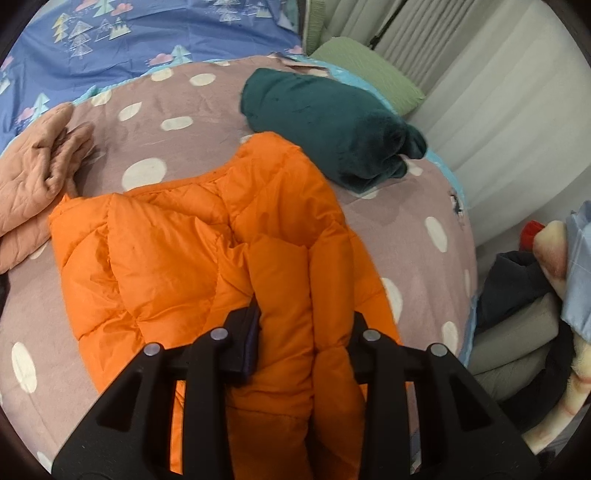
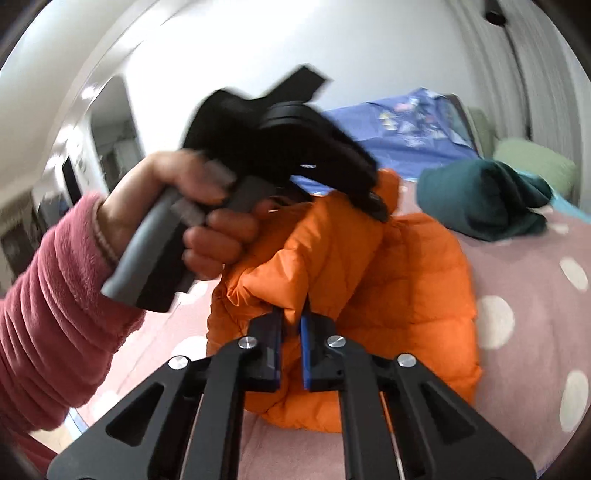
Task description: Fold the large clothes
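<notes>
The bed [image 1: 192,122], under a mauve cover with cream dots, carries everything here. Toward its far edge lies a blue tree-print sheet [image 1: 129,33]; a green pillow [image 1: 369,70] sits at the far right corner by the curtain.

The orange puffer jacket [image 1: 177,251] — the task's garment — is spread across the middle of the bed, with its near portion lifted off the cover by both tools. A rolled dark-green fleece [image 1: 325,122] rests just beyond it toward the far right corner, touching or nearly touching the jacket's top edge. A peach quilted garment [image 1: 33,181] lies at the left edge, just beside the jacket.

The left tool [image 1: 303,332] stands with its jaws wide, yet a thick padded roll of the jacket fills the gap between them, so it grips the jacket by bulk. The right tool [image 2: 291,332] is pinched nearly closed on a thin fold of orange fabric at the jacket's near edge; in its view the person's left hand [image 2: 207,214] squeezes the other tool's handle.

The risk I see is slippage: the shell looks slick and the filling springy, so the fat roll could squirm out of the left tool mid-fold, or the thin pinch could pull free — leaving a lopsided fold. Carrying the jacket forward may also drag it onto the fleece and bunch it.
</notes>
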The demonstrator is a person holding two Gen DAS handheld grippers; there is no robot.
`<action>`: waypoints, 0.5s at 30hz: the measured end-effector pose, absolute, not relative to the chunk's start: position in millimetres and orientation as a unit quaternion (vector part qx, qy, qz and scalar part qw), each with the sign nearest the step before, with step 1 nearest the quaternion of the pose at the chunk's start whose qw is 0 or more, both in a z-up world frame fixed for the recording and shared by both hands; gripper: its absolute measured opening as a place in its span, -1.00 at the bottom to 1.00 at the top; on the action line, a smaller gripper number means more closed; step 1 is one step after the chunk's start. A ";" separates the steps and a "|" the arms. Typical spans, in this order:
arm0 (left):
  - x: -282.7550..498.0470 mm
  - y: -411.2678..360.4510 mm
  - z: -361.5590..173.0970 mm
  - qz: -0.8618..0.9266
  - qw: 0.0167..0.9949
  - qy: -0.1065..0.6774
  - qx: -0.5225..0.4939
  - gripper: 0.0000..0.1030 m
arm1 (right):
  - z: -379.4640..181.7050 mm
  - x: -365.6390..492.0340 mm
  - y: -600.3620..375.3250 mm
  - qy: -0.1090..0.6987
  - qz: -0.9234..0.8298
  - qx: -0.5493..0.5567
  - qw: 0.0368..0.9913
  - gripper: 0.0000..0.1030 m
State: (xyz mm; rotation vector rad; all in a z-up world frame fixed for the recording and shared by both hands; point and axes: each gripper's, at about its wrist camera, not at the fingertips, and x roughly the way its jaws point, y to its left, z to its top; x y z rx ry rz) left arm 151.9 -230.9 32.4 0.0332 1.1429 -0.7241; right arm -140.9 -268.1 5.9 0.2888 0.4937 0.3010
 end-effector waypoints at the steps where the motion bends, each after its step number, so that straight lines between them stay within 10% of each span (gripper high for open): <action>1: 152.1 -232.5 34.1 -0.342 0.778 0.527 0.013 -0.37 | 4.0 -141.3 -275.3 0.243 0.141 0.152 0.948 -0.86; 15: 121.9 -206.0 51.2 -0.398 0.802 0.443 0.044 -0.29 | -65.5 -154.9 -335.0 0.323 0.080 0.277 0.901 -0.87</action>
